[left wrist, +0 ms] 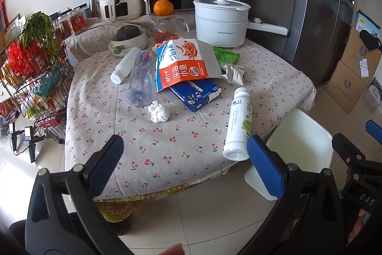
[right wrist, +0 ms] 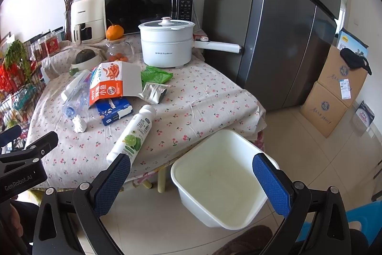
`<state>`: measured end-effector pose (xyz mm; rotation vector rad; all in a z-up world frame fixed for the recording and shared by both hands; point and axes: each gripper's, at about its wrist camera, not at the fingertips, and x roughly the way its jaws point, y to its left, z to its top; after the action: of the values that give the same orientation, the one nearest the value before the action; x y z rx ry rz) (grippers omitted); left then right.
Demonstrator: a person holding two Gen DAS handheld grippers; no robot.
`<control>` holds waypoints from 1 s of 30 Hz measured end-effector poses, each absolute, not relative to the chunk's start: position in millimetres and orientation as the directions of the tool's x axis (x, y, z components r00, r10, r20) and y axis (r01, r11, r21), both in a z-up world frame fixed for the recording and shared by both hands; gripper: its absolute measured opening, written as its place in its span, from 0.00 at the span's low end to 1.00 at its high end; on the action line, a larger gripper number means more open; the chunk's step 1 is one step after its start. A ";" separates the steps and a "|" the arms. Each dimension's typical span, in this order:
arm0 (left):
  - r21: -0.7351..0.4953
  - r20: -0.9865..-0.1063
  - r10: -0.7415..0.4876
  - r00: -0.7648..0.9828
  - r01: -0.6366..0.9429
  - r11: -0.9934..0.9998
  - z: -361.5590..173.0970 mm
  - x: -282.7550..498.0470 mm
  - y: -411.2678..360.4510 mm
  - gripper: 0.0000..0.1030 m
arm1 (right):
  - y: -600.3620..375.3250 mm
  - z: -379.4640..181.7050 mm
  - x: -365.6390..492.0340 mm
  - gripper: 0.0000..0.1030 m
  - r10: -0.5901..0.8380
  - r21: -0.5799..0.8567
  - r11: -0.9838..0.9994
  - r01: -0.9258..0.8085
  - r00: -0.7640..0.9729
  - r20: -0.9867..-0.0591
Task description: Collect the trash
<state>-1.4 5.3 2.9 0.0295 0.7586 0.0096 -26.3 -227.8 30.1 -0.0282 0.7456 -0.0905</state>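
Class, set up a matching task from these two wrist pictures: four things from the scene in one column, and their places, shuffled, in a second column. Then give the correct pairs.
Things
1. orange
2. crumpled tissue
3. white bin
4. blue box

Places
A. on the floor beside the table
B. partly under the orange-and-white snack carton
C. on top of the glass jar
D. alone on the cloth, by the clear bottle's base

Pairs: 1-C, 2-D, 3-A, 4-B

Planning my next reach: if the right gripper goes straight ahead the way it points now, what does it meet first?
Most likely the empty white bin on the floor beside the table. The open right gripper frames it, though depth is uncertain.
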 end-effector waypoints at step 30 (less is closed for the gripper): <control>0.046 -0.684 0.036 0.729 -0.006 0.999 2.3 -3.3 11.4 0.99 | -227.9 28.8 -25.7 1.00 -0.094 -0.061 0.996 0.071 0.729 -0.678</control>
<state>-3.3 11.4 2.3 0.0416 0.7536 0.0229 -25.7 -227.9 28.8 -0.0315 0.7478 -0.0910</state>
